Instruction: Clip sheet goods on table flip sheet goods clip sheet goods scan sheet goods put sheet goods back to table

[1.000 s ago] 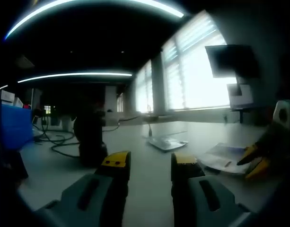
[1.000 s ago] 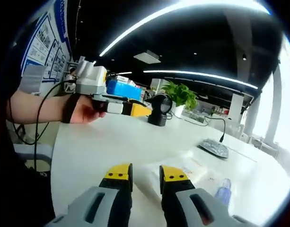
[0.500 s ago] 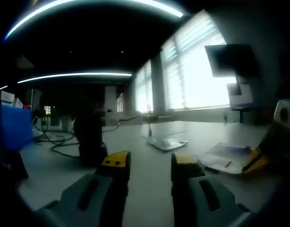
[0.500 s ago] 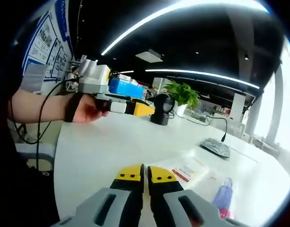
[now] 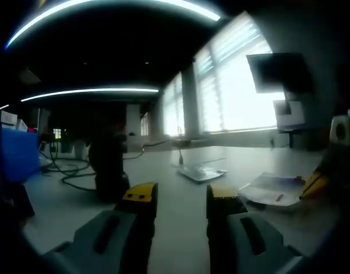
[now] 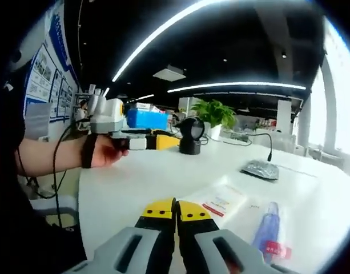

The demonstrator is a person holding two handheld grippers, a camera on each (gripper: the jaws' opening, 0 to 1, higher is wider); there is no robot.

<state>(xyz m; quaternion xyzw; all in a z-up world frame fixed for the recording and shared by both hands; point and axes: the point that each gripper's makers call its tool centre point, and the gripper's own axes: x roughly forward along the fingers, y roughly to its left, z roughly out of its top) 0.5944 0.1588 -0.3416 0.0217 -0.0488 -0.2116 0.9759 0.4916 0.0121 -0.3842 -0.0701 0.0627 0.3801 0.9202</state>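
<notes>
right tongs point(image 6: 175, 209) now shut on sheet goods point(image 6: 222, 201)

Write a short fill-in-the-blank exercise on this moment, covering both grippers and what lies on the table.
1. The right gripper has its jaws ____ on the edge of the sheet goods.
2. The left gripper has its jaws ____, with nothing between them.
3. On the white table, the black scanner stands in front of a potted ____.
4. The packet with the small bottle lies ____ on the table.

Missing words: shut; open; plant; flat

White table point(image 6: 140, 177), yellow-tipped right gripper point(image 6: 175, 210)
</notes>
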